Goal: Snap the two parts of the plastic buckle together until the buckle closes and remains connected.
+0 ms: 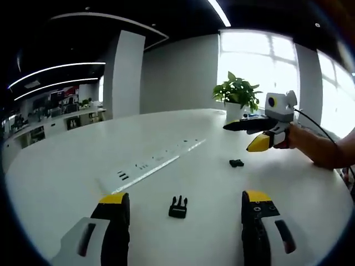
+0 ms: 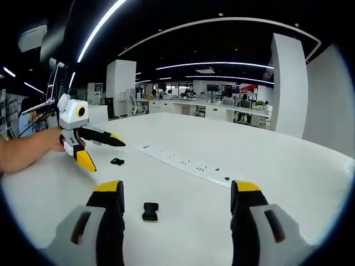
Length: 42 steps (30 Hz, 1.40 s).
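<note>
No text, label, brand, number or sign can be read anywhere in either view.

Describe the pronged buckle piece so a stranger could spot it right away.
On the big white table, look just ahead of the left gripper, between its open jaws. The pronged buckle piece is small and black with prongs; the other black buckle piece lies farther off.
</note>
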Motion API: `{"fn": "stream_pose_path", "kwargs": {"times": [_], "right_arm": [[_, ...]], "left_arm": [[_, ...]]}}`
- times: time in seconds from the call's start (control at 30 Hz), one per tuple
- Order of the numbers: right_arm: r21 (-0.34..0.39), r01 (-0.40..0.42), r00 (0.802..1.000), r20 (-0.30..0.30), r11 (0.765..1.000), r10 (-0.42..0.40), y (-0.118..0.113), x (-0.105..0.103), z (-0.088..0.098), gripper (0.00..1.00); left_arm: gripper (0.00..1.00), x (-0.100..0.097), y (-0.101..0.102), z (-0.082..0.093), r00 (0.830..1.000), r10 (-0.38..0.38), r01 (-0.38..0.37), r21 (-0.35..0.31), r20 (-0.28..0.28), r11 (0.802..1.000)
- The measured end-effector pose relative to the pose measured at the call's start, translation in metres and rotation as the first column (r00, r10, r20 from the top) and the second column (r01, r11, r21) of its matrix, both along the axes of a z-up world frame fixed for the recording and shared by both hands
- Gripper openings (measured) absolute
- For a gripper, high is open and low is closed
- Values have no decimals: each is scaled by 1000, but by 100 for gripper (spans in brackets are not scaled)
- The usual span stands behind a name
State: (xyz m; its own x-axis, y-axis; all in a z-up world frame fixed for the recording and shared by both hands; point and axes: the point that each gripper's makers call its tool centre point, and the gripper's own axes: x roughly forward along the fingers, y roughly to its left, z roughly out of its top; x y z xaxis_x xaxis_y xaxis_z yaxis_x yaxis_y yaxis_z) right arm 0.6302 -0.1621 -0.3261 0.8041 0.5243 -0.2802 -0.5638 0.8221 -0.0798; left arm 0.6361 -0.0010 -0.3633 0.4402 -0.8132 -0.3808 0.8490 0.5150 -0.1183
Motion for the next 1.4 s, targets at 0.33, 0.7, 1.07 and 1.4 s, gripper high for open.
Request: {"fn": "stream_pose_path", "kwargs": {"times": [0.33,0.7,1.07,1.4], "right_arm": [[-9,-26,1000,-10,1000,26,4,-3,-4,78],[-24,-74,997,-24,997,73,10,-6,-10,75],[-30,-84,996,-31,996,83,11,-8,-11,72],[-37,-121,991,-55,992,119,17,-13,-17,69]], "left_arm": [[80,0,-1,-2,1000,-22,22,0,-13,1000],[73,-2,-2,-1,999,-42,42,4,-4,999],[70,-4,-3,-3,998,-60,60,27,-1,998],[61,-11,-5,-6,997,-77,78,39,-26,996]]}}
